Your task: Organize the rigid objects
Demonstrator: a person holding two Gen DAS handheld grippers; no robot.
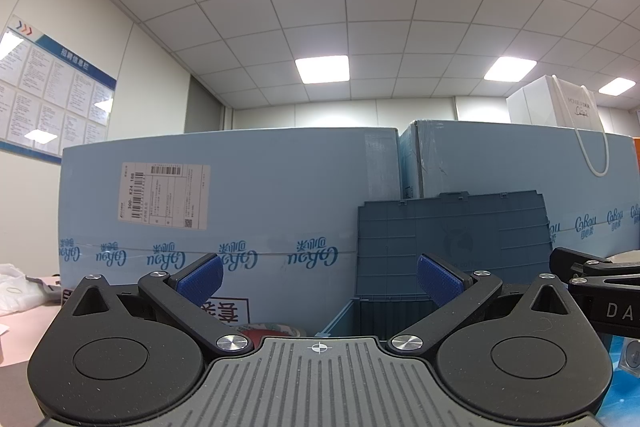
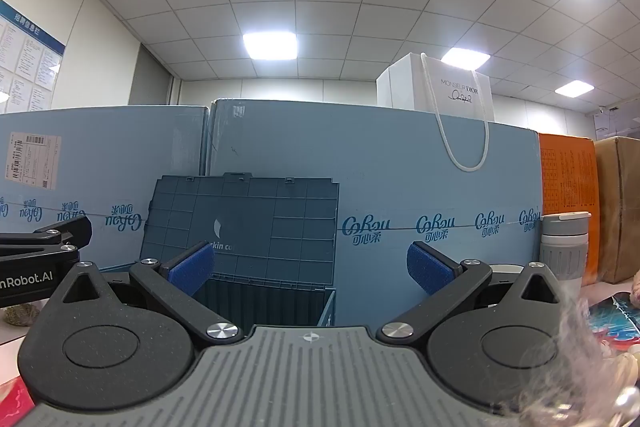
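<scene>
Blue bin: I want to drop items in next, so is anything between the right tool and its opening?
Nothing visible: the right tool is open and empty, facing the bin, whose lid stands raised behind.

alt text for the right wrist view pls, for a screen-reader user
The open, empty right gripper faces a dark blue storage bin whose ribbed lid stands raised against light blue cartons. A white gift bag sits on top of the cartons, a grey and white cup stands at right, and the left gripper shows at the left edge.

I see a dark blue storage bin (image 2: pixel 256 291) ahead, ribbed lid (image 2: pixel 244 227) raised upright against pale blue cartons
</scene>
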